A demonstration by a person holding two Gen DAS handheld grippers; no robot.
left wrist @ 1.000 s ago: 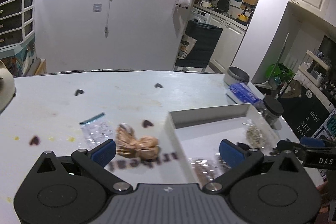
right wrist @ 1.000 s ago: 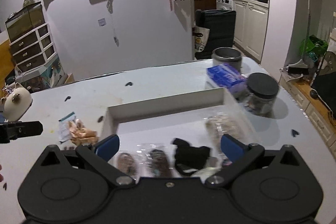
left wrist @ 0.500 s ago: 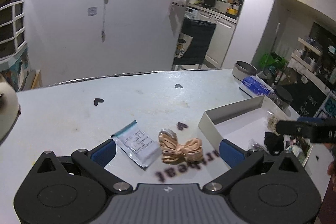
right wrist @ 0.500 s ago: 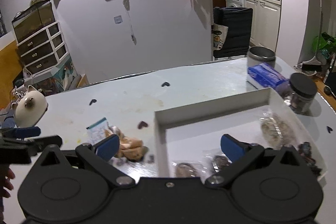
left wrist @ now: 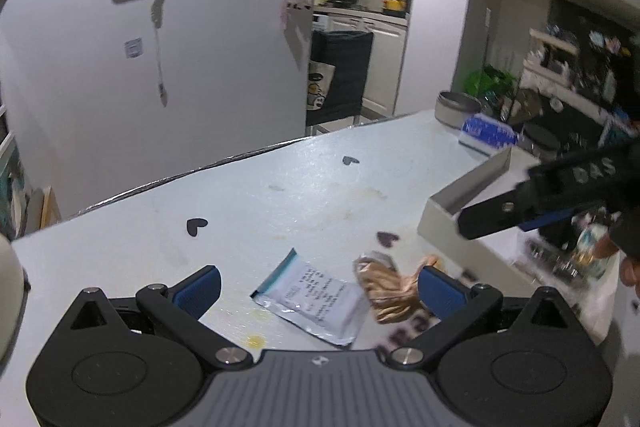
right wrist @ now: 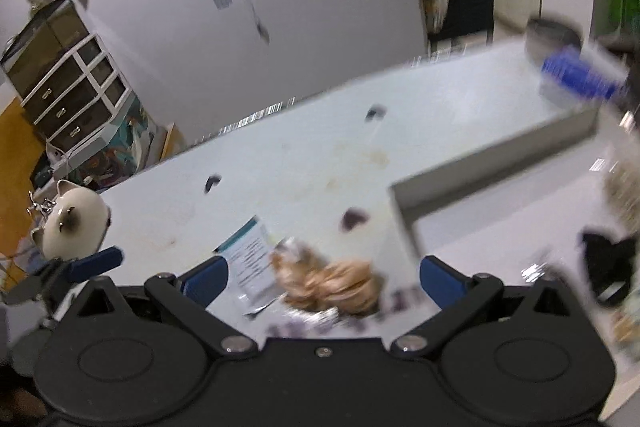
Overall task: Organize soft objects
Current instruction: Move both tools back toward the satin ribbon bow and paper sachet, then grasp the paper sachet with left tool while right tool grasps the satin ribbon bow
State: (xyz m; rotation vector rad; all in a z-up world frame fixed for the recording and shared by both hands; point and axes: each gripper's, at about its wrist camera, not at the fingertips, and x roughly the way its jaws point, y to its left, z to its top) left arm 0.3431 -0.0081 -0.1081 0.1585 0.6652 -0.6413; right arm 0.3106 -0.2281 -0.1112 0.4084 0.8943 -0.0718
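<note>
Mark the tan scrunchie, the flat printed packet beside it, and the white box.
tan scrunchie [left wrist: 386, 293], left wrist view, bunched middle.
printed packet [left wrist: 314, 297], left wrist view, label face.
white box [left wrist: 448, 229], left wrist view, near outer wall.

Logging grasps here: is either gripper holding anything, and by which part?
Nothing is held. Left gripper and right gripper are both open above the tan bundle.

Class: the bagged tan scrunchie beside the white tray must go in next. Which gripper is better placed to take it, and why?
Probably right: the right gripper is open with the tan scrunchie centred between its fingers. The left gripper, also open, has it against one finger.
</note>
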